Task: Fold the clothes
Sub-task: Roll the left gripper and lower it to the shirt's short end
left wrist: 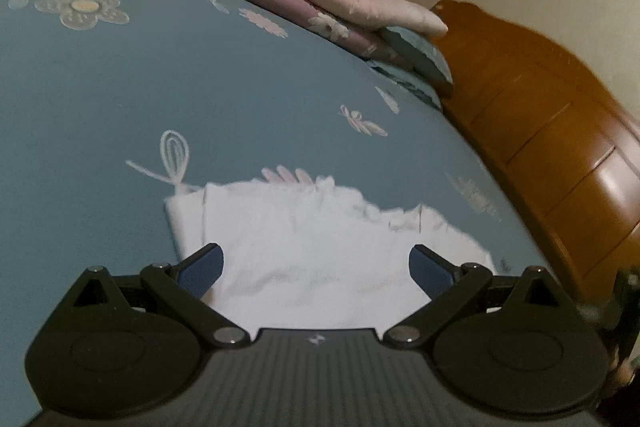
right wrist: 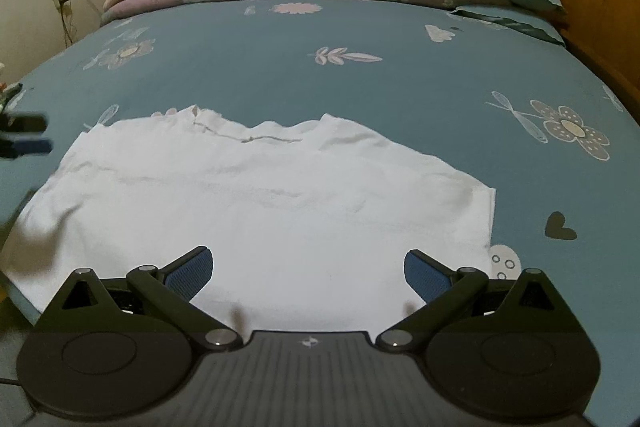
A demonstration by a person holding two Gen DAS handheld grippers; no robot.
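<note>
Both tongs spread over the white shirt [right wrist: 264,211].
Left tongs [left wrist: 316,275] and right tongs [right wrist: 308,275] hold nothing; shirt lies flat on the bed [right wrist: 400,95].

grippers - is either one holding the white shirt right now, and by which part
Nothing is held. The left gripper and right gripper are both open above the white garment, which lies flat on the blue bedsheet.

We see a white garment [right wrist: 276,211], partly folded into a rough rectangle, lying flat on the blue flowered bed [right wrist: 400,87], far edge rumpled and uneven, right edge straight, near edge by the bed's front
</note>
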